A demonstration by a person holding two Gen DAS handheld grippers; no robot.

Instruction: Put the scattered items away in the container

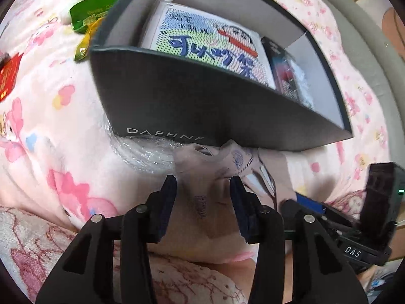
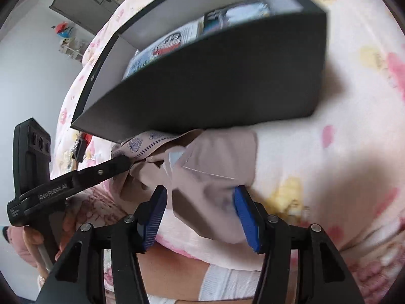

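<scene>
pink bedding (image 1: 76, 116) bears "daphne" box (image 1: 192, 106); both claws (image 1: 202, 187) (image 2: 200, 197) spread round beige cloth (image 2: 217, 162).

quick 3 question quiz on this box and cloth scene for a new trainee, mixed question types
1. True or false: the dark box already holds a cartoon-printed packet.
2. Which item lies between the open fingers of both the left gripper and the right gripper? A) green snack packet B) beige cloth C) red packet
3. Fill in: the cloth's far edge lies at the foot of the box's ____ wall.

Key: 1 true; 2 B; 3 near
</scene>
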